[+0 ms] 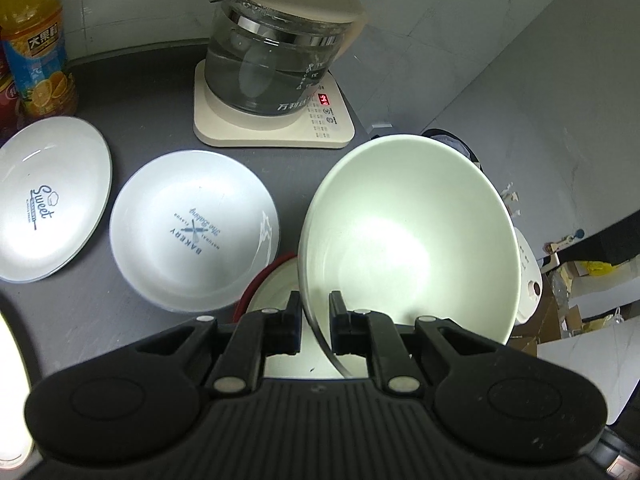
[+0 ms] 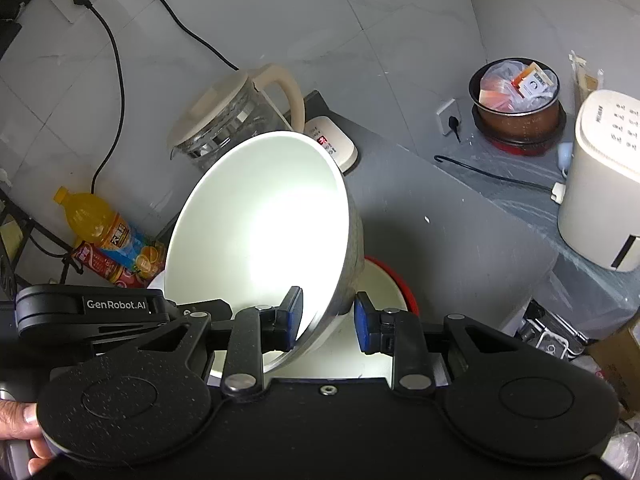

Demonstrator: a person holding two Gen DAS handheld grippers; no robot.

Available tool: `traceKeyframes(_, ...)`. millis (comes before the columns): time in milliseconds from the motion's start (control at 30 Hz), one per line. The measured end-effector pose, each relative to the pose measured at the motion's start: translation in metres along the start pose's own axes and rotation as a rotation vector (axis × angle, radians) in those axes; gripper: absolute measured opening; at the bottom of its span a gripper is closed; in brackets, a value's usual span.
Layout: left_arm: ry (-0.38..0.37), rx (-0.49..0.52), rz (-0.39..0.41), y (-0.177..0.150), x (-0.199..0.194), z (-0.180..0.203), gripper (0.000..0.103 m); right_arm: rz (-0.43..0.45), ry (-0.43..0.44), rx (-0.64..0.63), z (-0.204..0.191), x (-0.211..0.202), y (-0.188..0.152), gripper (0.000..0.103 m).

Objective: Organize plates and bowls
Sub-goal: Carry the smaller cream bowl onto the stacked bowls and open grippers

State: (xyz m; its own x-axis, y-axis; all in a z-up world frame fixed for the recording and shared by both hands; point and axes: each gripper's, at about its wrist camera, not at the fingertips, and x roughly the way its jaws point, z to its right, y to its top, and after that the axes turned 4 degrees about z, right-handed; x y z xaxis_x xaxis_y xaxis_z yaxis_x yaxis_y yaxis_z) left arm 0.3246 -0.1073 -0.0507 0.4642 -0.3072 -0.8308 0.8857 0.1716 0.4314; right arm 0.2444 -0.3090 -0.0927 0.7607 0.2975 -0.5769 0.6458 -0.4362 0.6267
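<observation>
A large white bowl [image 1: 404, 240] hangs tilted above the grey counter [image 1: 140, 100]. My left gripper [image 1: 316, 300] is shut on its thin rim, one finger inside and one outside. In the right wrist view the same bowl [image 2: 260, 220] sits between the blue pads of my right gripper [image 2: 328, 296], which is shut on its wall near the foot. The left gripper's housing [image 2: 88, 308] shows at the bowl's lower left, its fingertips hidden. Under the bowl lies a red-rimmed white dish [image 1: 264, 284] [image 2: 392, 280]. Two printed white plates [image 1: 192, 232] [image 1: 48, 204] rest on the counter to the left.
A glass kettle [image 1: 276, 40] on its cream base stands at the back, with drink bottles [image 1: 36, 48] at the far left. The counter ends on the right, where a white appliance [image 2: 600, 184] and a pot of bags [image 2: 516, 96] sit lower down. A hand [image 2: 20, 420] shows bottom left.
</observation>
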Motion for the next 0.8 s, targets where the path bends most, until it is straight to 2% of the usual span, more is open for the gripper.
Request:
traceKeyframes(400, -0.017, 0.013, -0.046, -0.029, 0.003, -0.015, 0.012, -0.021, -0.03, 0.008, 0.004, 0.0, -0.034, 0.027)
traceKeyframes(800, -0.01, 0.015, -0.104, -0.042, 0.022, -0.024, 0.012, -0.068, -0.071, 0.013, 0.008, 0.01, -0.042, 0.03)
